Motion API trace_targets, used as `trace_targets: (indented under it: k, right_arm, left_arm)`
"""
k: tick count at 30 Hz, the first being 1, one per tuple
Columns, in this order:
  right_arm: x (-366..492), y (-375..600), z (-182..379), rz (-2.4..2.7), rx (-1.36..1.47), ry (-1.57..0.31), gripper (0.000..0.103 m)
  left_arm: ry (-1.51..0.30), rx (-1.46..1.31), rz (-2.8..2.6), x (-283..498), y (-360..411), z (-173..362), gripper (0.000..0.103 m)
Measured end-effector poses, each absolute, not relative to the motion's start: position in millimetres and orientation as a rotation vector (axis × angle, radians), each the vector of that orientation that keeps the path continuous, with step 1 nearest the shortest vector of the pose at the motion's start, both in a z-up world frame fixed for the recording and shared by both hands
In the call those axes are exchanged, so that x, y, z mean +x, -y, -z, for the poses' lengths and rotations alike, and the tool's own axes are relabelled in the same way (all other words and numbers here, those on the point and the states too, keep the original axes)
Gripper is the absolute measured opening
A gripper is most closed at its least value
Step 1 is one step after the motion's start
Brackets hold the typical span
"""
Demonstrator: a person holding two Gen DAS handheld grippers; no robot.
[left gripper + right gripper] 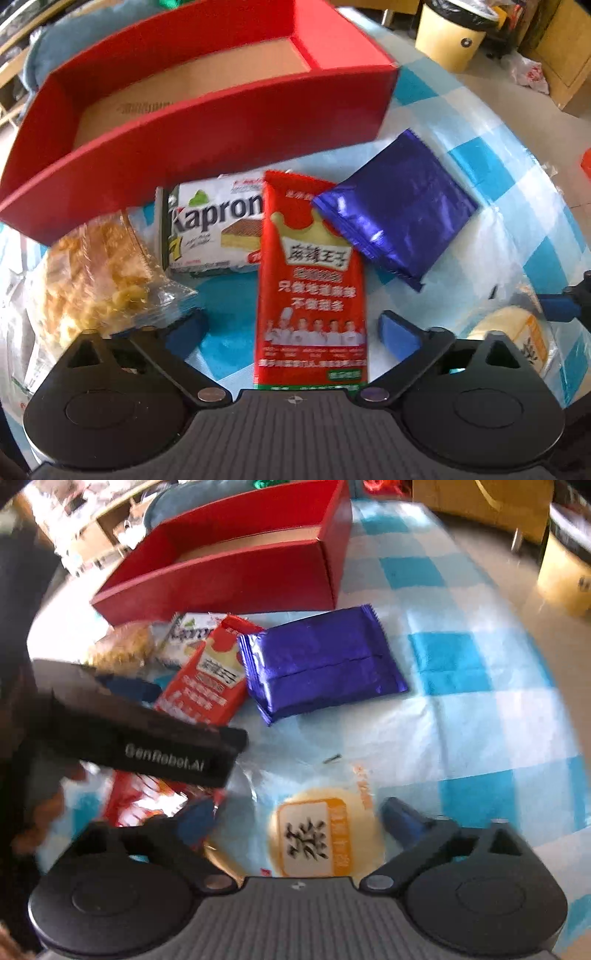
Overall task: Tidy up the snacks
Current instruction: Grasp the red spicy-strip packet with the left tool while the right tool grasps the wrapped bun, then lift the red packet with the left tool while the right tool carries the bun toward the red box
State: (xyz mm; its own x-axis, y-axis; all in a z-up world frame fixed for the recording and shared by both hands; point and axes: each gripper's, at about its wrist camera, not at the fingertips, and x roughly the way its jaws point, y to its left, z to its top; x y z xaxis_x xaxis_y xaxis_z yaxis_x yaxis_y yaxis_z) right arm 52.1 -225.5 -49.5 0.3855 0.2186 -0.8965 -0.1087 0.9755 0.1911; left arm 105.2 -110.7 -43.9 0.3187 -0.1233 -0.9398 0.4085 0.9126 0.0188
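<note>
An empty red box (229, 122) with a cardboard floor stands at the back of the table; it also shows in the right wrist view (236, 579). In front of it lie a white Kapron wafer pack (214, 229), a red spicy-strip packet (312, 280), a blue foil packet (395, 206) and a clear bag of yellow crisps (96, 266). My left gripper (291, 330) is open, its fingers on either side of the red packet's lower end. My right gripper (299, 818) is open around a round yellow cake in clear wrap (321, 834).
The table wears a blue-and-white checked cloth (461, 686). The left gripper's black body (147, 738) crosses the right wrist view's left side, over another red snack bag (144, 801). A yellow bin (450, 37) stands beyond the table's far right edge.
</note>
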Motion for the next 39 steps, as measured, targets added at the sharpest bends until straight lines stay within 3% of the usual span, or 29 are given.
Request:
trace_targets:
  k: [2,3,5,15,20,22,25,29,31,35,39]
  right_arm:
    - [45,223,47,-0.160,0.034,-1.134,0.056]
    - [43,226,45,-0.151,0.036,-1.129,0.054]
    - [41,230,44,-0.122,0.055,-1.130,0.053]
    - [41,235,26,-0.076,0.079,-1.072,0.053]
    - [43,235,23,-0.076,0.079,-1.072,0.053]
    - [41,233,24,-0.080,0.071,-1.074,0.053]
    - [42,231,28,-0.073,0.062,-1.092,0.053]
    - [42,233,26,-0.060,0.074,-1.093,0.053]
    - [43,238,26,-0.035,0.082,-1.095,0.053]
    - [43,254,25,0.006,0.119,-1.093,0.053]
    - [40,263,20,0.019,0.129,-1.072,0.052]
  left_arm:
    - [-1.176,0.279,0.371,99,112,40,0.086]
    - [-1.167,0.286,0.374,95,112,40,0.082]
    - [-1.165,0.263,0.385,94,111,35,0.062]
    - [-1.172,0.201,0.430,82,100,27,0.052]
    - [-1.173,0.119,0.454,75,80,11,0.034]
    - [-1.174,0.095,0.460,75,75,9,0.031]
    - [-1.189,0.110,0.443,79,79,16,0.038]
    - [-1.234,0.079,0.430,85,91,26,0.068]
    - [-1.232,0.099,0.392,87,102,28,0.069]
    - [-1.235,0.112,0.317,88,114,34,0.084]
    - [-1.202,0.180,0.251,83,133,42,0.085]
